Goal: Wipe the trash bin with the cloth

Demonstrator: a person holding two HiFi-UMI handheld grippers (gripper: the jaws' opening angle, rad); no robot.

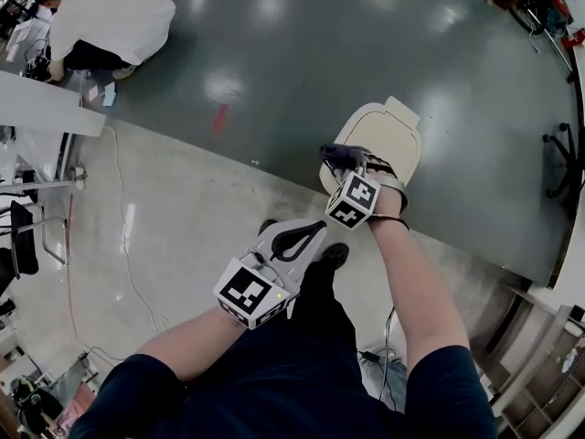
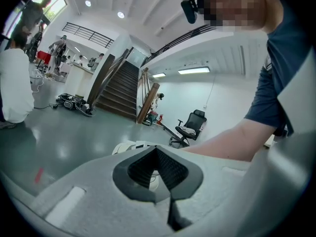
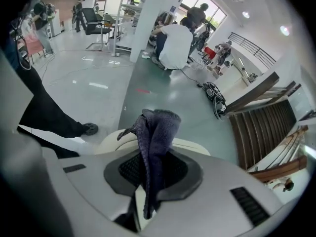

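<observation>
We wear a dark navy top with short sleeves, dark trousers and black shoes. Our left gripper and right gripper have pale grey shells, dark ribbed pads, and a cube of black-and-white square markers each. A grey strap runs beside the right one's cube.

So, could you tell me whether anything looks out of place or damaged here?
Nothing stands out. The trash bin stands upright on the floor with no spill near it, and the cloth is clamped, bunched, in the right claw.
</observation>
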